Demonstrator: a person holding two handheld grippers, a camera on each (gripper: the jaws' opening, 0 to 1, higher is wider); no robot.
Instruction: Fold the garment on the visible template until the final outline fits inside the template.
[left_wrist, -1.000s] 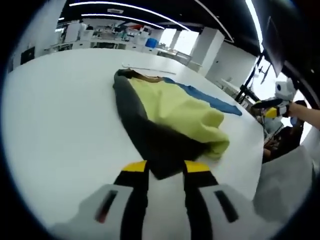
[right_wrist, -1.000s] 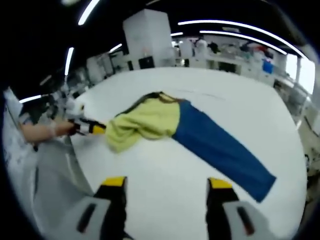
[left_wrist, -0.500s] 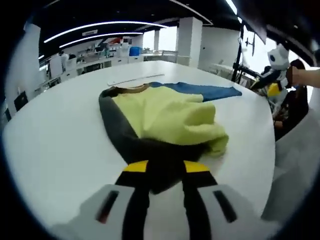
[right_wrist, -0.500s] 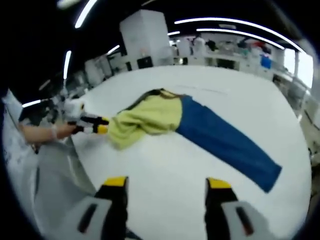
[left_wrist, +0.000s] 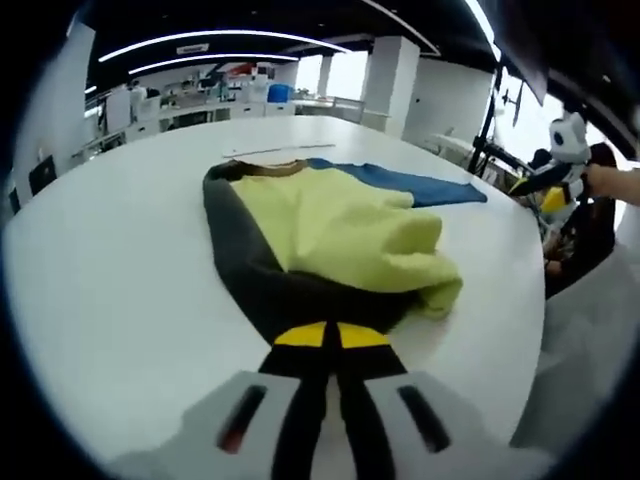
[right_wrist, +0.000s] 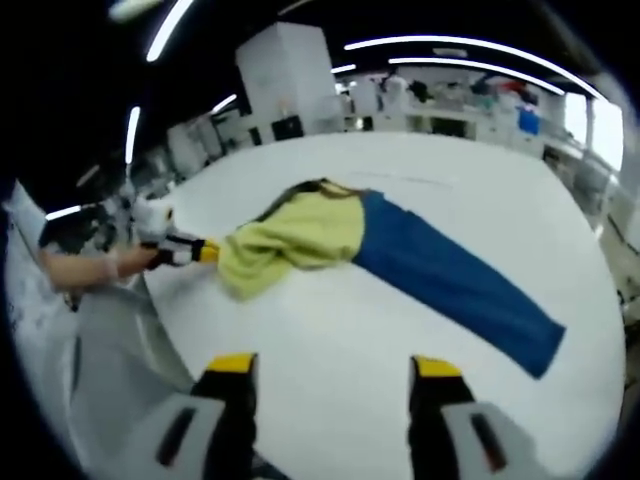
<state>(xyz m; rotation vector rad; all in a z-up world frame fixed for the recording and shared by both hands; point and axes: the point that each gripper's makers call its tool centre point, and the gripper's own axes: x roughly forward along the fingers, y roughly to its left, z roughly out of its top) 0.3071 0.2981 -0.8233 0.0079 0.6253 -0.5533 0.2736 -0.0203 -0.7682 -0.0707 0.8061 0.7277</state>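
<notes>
A garment lies on the white table (left_wrist: 100, 260): dark grey sleeve (left_wrist: 240, 265), yellow-green body (left_wrist: 340, 230) bunched at its near end, blue sleeve (left_wrist: 410, 185) stretched out flat. My left gripper (left_wrist: 331, 336) is shut on the dark sleeve's cuff, yellow tips pressed together. In the right gripper view the yellow body (right_wrist: 295, 240) and blue sleeve (right_wrist: 450, 285) lie ahead, and the left gripper (right_wrist: 195, 250) sits at the garment's left end. My right gripper (right_wrist: 330, 365) stands open over bare table, short of the garment. It also appears as the right gripper (left_wrist: 545, 192) beyond the table edge.
A thin pale strip (left_wrist: 265, 152) lies on the table just beyond the collar. The table's rim curves close on the right (left_wrist: 530, 300). A person's hand and sleeve (right_wrist: 85, 268) hold the left gripper. Desks and shelves stand far behind.
My left gripper's jaws have gone from apart to pressed together on the dark sleeve's cuff. The right gripper stays open, its view barely shifted.
</notes>
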